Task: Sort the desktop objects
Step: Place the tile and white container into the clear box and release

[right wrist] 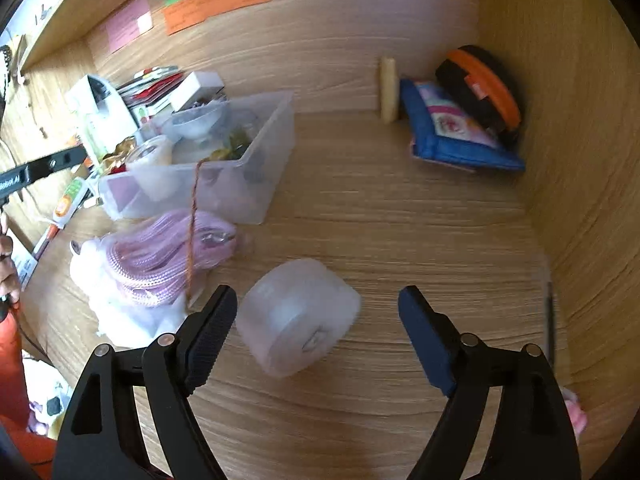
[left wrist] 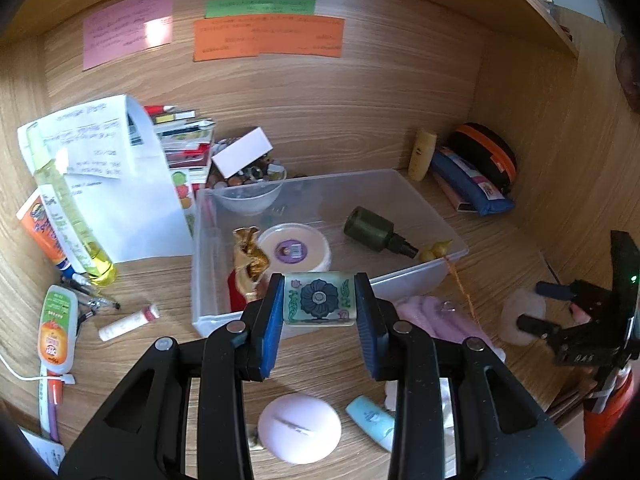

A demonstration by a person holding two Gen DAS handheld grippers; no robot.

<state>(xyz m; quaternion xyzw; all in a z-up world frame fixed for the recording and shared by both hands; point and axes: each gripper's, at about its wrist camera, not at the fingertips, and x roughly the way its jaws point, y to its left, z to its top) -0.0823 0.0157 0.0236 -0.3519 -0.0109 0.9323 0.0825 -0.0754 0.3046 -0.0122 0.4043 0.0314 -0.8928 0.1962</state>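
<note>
- Surface: light wood-grain desk (right wrist: pixel 400 220) set in a wooden alcove; back panel and right side wall in the same grain, a shelf edge overhead.
- Back panel carries a pink note (left wrist: pixel 128 26), a green strip (left wrist: pixel 260 6) and an orange note (left wrist: pixel 268 38), all with handwriting too small to read.
- Clear plastic bin (left wrist: pixel 420 276) sits mid-desk, open top. Inside: dark green dropper bottle (left wrist: pixel 374 232) lying on its side, long axis running left-right, black nozzle pointing right toward the bin's near right corner; round cream jar (left wrist: pixel 294 248) lying flat with its label up.
- Left gripper (left wrist: pixel 320 304): blue pads pressed against the two sides of a square floral tile (left wrist: pixel 319 298), held just over the bin's near wall, patterned face toward the camera. Whether it touches the bin, cannot tell.
- Right gripper (right wrist: pixel 318 320): fingers spread wide, nothing between the pads touching them. A translucent tape roll (right wrist: pixel 298 316) lies tilted on the desk between the fingers, nearer the left one, hub facing down-right; blurred.
- Pink cord bundle (right wrist: pixel 168 256) lies just left of the roll, near the bin's front.
- Far right corner: blue pouch (right wrist: pixel 460 132) against a black-and-orange case (right wrist: pixel 480 92).
</note>
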